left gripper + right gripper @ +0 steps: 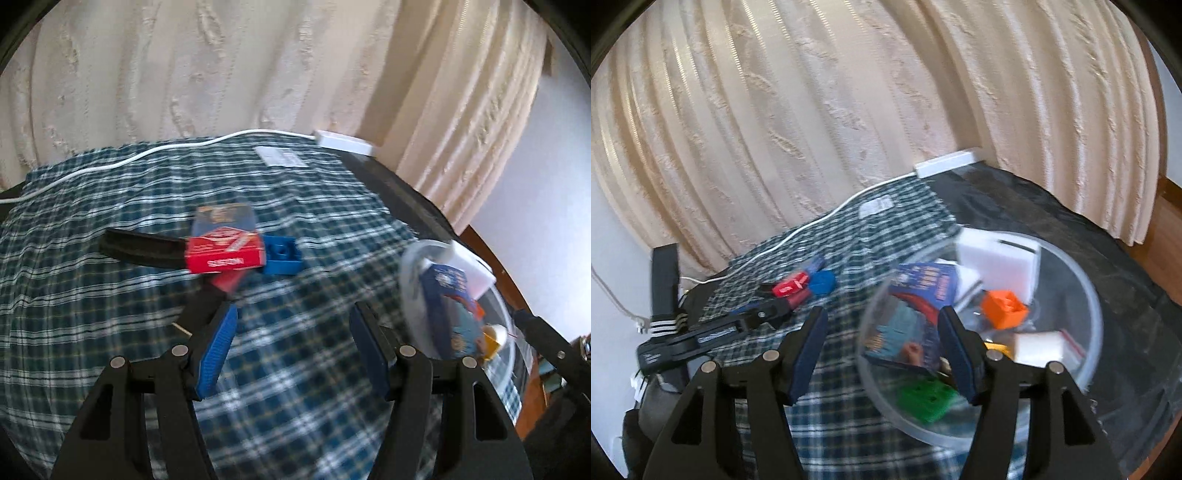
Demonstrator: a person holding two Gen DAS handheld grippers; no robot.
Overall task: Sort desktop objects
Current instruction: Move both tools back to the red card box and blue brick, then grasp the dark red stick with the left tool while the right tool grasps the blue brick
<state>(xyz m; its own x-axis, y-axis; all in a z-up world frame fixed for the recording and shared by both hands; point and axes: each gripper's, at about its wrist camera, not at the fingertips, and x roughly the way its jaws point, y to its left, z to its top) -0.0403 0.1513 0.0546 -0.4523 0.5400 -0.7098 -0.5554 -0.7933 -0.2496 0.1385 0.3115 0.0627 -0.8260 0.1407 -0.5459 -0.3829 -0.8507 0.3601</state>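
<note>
Red-and-blue card box [225,243] lying on the checked tablecloth [110,229] of the table, touching a small blue plastic block [282,256]. Left tool [291,347] spread apart, empty, just short of it; right tool [882,350] likewise apart over the clear plastic bowl [1086,354]. Risk: catching the block too, or tipping the box at closing

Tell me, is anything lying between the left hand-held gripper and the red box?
No. Only bare checked cloth lies between the open left hand-held gripper and the red box. A blue block sits beside the box.
</note>
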